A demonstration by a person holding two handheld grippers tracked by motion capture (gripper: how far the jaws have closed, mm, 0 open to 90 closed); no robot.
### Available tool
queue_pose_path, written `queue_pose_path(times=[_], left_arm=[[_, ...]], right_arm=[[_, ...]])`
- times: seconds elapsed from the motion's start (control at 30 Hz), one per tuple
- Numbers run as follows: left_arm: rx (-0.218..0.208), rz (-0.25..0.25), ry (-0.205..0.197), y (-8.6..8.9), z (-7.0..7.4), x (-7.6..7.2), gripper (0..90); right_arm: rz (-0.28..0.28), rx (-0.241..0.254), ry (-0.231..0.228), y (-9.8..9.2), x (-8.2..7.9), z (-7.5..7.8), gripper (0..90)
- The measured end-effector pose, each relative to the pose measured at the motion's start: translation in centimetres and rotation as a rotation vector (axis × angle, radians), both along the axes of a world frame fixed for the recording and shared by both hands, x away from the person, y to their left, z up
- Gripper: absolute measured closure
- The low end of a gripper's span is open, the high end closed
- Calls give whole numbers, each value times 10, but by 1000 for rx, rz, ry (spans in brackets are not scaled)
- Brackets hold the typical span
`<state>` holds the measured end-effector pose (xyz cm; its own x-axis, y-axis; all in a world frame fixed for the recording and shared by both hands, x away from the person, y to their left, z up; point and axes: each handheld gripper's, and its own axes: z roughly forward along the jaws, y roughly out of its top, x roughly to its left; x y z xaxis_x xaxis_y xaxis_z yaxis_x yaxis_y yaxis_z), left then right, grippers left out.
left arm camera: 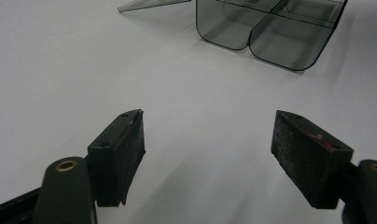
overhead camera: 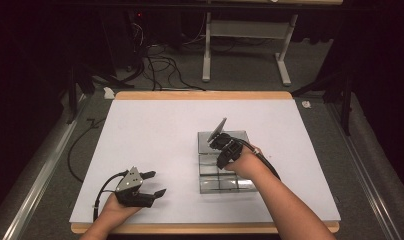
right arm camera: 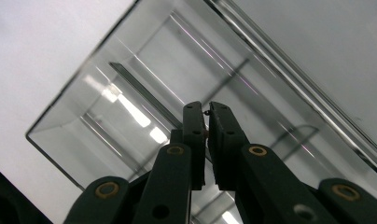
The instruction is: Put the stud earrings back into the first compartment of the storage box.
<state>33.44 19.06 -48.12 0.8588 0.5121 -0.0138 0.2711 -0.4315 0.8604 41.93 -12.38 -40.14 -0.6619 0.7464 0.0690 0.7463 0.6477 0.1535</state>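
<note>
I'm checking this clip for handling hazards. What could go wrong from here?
The right gripper pinches only the thin edge of the clear smoky plastic lid, so the lid might slip out. Nothing steadies the clear compartmented plastic box; the left gripper hangs open, apart from it, so a pull on the lid could drag or tip the box.

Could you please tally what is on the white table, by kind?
Clear boxes: 1
Tools: 2, left and right
Total: 3
</note>
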Motion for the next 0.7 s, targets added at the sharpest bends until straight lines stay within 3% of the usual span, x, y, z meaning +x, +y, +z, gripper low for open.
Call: queue_pose_path(times=[0.23,0.33,0.7], left_arm=[[1,-1,-1,0,0,0,263],[2,-1,-1,0,0,0,263],[0,-1,0,0,0,0,263]], right_arm=[[13,7,12,16,2,-4,863],[47,6,5,21,4,-8,863],[35,-7,38,30,9,-29,861]])
